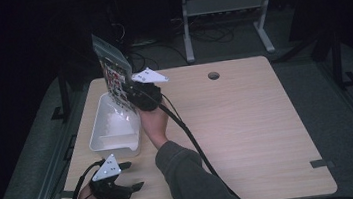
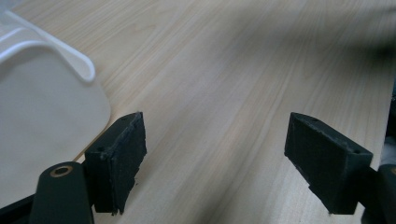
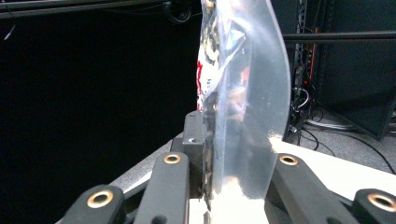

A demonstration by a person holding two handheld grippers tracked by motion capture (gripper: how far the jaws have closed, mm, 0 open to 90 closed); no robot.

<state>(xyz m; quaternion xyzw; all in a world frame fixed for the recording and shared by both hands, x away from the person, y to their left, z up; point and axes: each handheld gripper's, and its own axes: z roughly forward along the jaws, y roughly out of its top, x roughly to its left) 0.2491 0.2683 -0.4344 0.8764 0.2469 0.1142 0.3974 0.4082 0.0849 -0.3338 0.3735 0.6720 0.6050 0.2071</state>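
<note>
A clear plastic bag with printed contents stands upright above the far end of a white bin. My right gripper is shut on the bag's lower part. In the right gripper view the bag rises between the black jaws, pinched at the right gripper. My left gripper rests low near the table's front left corner, open and holding nothing. The left gripper view has the left gripper with its jaws wide apart over bare wood, and the bin's white rim at the upper left.
The wooden table has a round cable hole near its far edge. A black cable trails from the right gripper along the forearm. A grey metal frame stands on the floor beyond the table.
</note>
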